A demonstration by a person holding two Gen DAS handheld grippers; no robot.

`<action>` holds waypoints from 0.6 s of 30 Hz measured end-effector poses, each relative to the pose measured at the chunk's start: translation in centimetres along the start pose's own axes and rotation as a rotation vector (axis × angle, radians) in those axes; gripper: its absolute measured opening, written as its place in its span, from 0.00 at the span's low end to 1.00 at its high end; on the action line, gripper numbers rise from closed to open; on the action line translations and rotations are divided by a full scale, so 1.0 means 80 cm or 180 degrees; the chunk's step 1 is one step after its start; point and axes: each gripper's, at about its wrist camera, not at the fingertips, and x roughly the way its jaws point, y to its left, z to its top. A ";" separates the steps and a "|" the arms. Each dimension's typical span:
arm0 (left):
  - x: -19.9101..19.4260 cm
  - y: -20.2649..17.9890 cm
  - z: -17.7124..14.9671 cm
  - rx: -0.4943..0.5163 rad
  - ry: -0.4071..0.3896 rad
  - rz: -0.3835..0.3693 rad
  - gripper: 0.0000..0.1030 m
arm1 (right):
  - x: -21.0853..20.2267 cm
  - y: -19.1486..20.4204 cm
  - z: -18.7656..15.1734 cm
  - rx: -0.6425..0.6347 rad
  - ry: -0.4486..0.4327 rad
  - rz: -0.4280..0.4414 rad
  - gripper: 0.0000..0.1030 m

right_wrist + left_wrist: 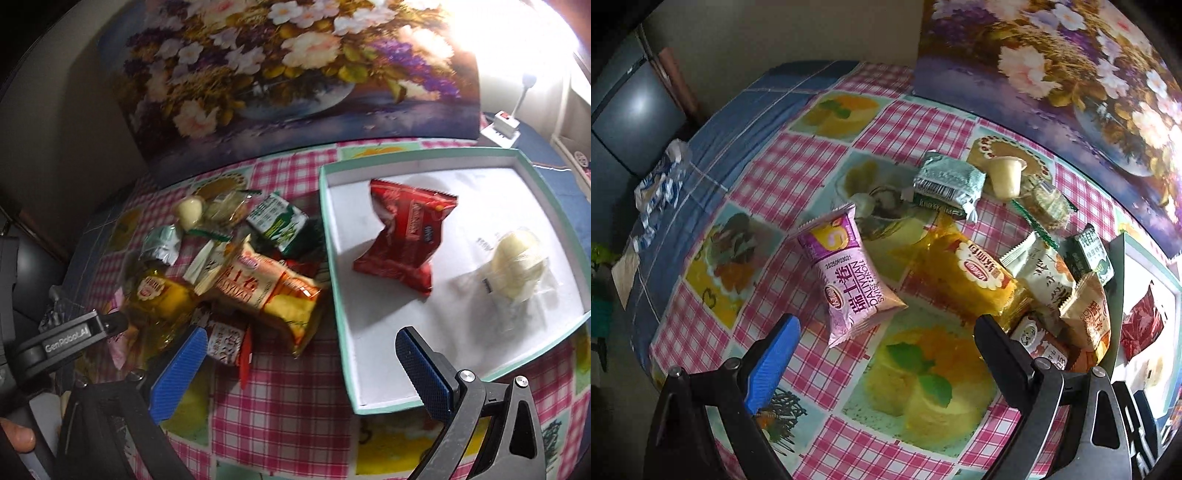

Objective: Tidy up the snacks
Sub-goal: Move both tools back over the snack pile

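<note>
Meanwhile both claws gape empty, the left gripper above a pink swiss-roll packet, the right gripper beside the teal-rimmed box.

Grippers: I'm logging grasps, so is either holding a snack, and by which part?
Nothing is held: the left gripper and the right gripper are both open, nothing between their jaws.

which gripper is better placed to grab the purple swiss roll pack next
Left. The left gripper is open, with the purple swiss roll pack lying alone just ahead of its fingers. The right gripper is open between the pile and the box.
</note>
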 end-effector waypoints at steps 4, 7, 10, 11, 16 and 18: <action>0.007 0.002 0.001 -0.0056 0.0046 -0.0024 0.93 | 0.003 0.009 -0.004 -0.0081 0.0021 0.0004 1.00; 0.011 0.006 0.001 -0.0094 0.0067 -0.0027 0.93 | 0.008 0.019 -0.004 -0.0164 0.0026 0.0075 1.00; 0.012 0.017 0.002 -0.0143 0.0039 0.0029 0.93 | 0.013 0.032 -0.006 -0.0272 0.0054 0.0084 1.00; 0.012 0.022 0.003 -0.0164 0.0026 0.0058 0.93 | 0.016 0.038 -0.008 -0.0304 0.0078 0.0099 1.00; 0.019 0.054 0.010 -0.0289 0.0042 0.0172 0.93 | 0.026 0.056 -0.013 -0.0383 0.0156 0.0127 1.00; 0.024 0.064 0.013 -0.0324 0.0069 0.0171 0.93 | 0.032 0.063 -0.015 -0.0391 0.0204 0.0124 1.00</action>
